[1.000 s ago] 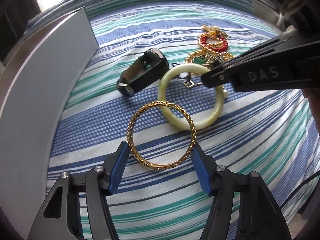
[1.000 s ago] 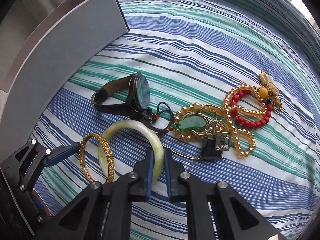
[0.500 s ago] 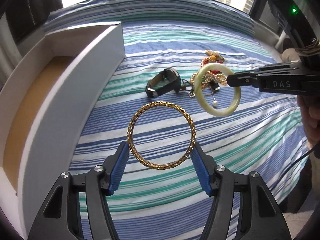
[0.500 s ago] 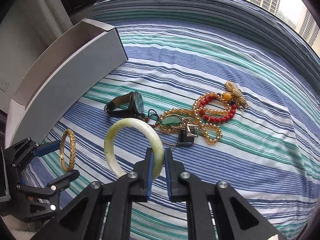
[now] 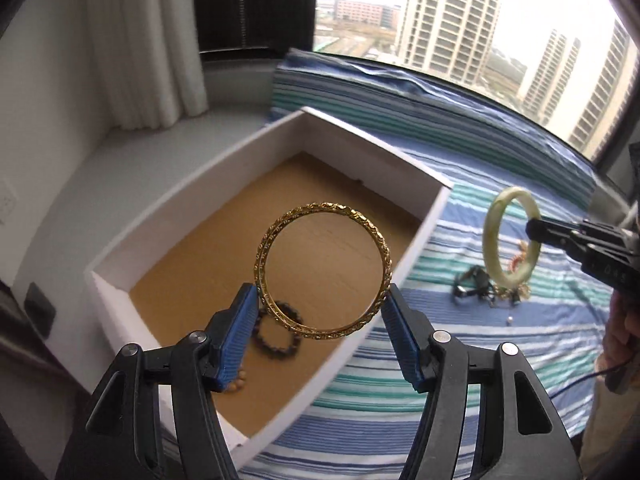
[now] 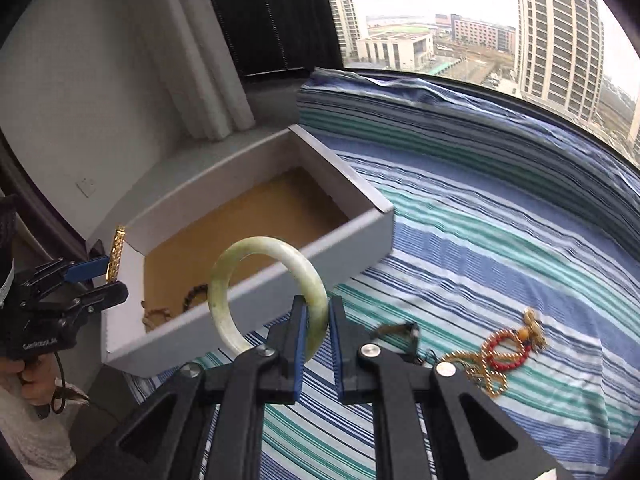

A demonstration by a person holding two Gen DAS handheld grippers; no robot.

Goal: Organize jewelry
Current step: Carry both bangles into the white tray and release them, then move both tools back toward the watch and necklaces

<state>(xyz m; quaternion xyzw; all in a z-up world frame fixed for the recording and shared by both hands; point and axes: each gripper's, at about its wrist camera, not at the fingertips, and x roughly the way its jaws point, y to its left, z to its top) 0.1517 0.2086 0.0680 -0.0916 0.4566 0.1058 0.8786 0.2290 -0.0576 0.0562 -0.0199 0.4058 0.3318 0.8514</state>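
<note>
My left gripper [image 5: 318, 312] is shut on a gold bangle [image 5: 323, 216] and holds it in the air over the near end of a white box [image 5: 420, 236] with a brown floor. My right gripper [image 6: 318, 320] is shut on a pale green jade bangle [image 6: 224, 280] and holds it above the striped cloth, beside the box's long wall [image 6: 280, 280]. The jade bangle [image 5: 490, 240] also shows at the right of the left wrist view. The gold bangle [image 6: 117, 254] shows edge-on at the left of the right wrist view.
A dark bead bracelet [image 5: 276, 336] and a tan bead bracelet [image 6: 154, 316] lie in the box. On the blue and green striped cloth [image 6: 500, 240] lie a black watch [image 5: 470, 286] and a tangle of gold and red bead necklaces [image 6: 504, 348]. A window and curtain stand behind.
Both grippers have lifted their bangles off the cloth and carried them left and up toward the box. The left one now hangs over the box's near end.
</note>
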